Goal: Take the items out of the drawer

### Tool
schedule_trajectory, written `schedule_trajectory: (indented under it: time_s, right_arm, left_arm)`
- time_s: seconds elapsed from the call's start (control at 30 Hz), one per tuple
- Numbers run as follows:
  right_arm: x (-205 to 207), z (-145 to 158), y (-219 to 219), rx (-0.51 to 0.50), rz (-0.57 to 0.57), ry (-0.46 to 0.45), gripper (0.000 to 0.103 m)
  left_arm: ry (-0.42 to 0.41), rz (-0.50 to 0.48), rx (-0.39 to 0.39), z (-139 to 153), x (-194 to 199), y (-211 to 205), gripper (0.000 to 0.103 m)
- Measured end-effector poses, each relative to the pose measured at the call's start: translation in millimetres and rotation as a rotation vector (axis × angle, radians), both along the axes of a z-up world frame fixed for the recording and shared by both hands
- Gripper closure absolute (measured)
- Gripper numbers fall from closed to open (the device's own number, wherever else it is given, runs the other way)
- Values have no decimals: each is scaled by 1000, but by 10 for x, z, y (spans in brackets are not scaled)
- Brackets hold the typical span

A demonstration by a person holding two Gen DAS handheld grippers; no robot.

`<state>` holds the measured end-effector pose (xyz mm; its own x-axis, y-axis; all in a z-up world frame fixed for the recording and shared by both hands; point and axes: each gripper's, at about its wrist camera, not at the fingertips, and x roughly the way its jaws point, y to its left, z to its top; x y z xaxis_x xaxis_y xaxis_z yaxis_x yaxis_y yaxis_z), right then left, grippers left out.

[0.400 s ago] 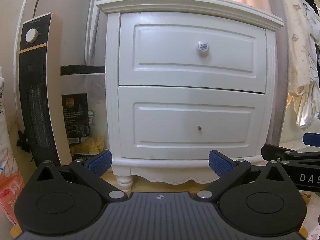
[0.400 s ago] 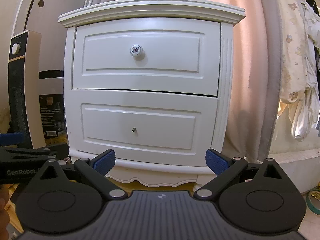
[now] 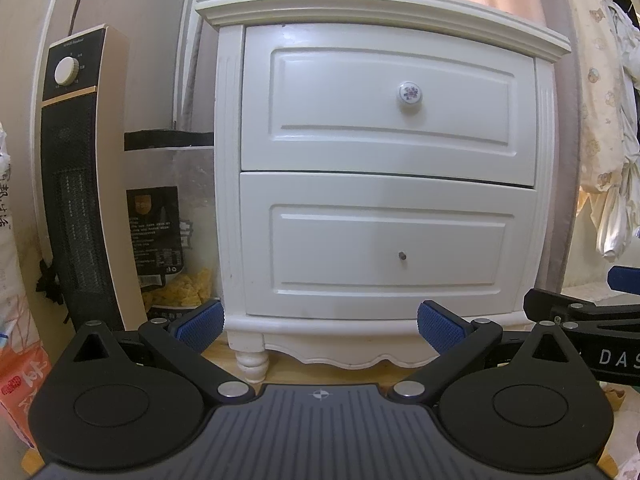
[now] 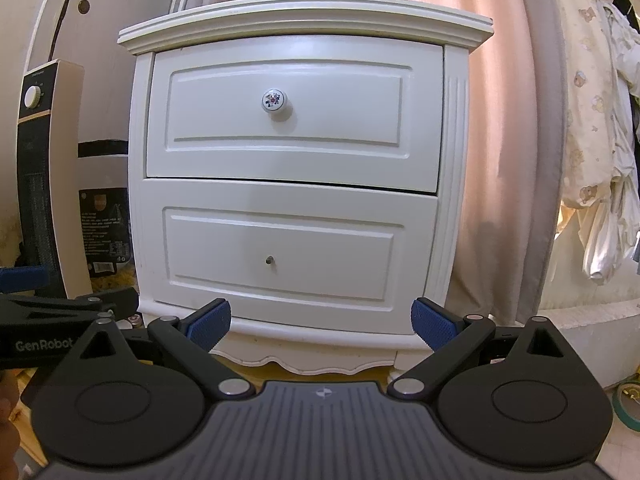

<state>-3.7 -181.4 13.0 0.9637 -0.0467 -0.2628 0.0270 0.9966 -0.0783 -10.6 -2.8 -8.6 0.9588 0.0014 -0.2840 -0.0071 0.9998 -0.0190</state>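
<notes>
Facing the white nightstand (image 3: 384,184) head-on, both grippers hang low before it with clear air between their tips and the cabinet front. The left gripper (image 3: 320,322) stands wide apart, its blue ribbed pads (image 3: 200,320) empty; the right gripper (image 4: 322,322) is spread just as wide and holds nothing. They sit side by side, the right one's black arm showing at the right edge of the left view.

The top drawer (image 4: 294,114) is closed, its front flush within the frame, with a thin dark gap running beneath it above the lower drawer (image 4: 280,252), also closed. A round ceramic knob (image 4: 274,101) with a small floral print stands out from the upper front; the lower one carries only a tiny metal stud (image 4: 269,259). Both fronts are glossy painted wood with raised rectangular moulding, fluted side posts, a scalloped bottom apron and a turned foot (image 3: 251,360).

To the left, close beside the cabinet, stand a tall tower heater (image 3: 80,184) with a dial and a printed snack bag (image 3: 160,248). To the right, a pink pleated curtain (image 4: 504,160) hangs behind, with patterned cloth (image 4: 592,120) further off. Wooden floor (image 3: 218,350) shows beneath the apron.
</notes>
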Motion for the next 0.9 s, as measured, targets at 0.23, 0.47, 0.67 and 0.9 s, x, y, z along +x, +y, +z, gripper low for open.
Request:
schedule_trajectory:
  time_s: [0.23,0.47,0.67,0.9]
  right_arm:
    - [2,17,81,-3,2,15,0]
    - [-5,1,31,-6,7,8,0]
    - [11,3,25,-10,12,6,0]
    - [15,-8,33,-12,15,1,0]
  left_arm:
    - [-1,3,3,-21,-22,5,0]
    - [0,8,5,-16,-21,33,0]
    - [-1,12,3,-18,-22,42,0]
    - [-2,11,5,0,-3,54,0]
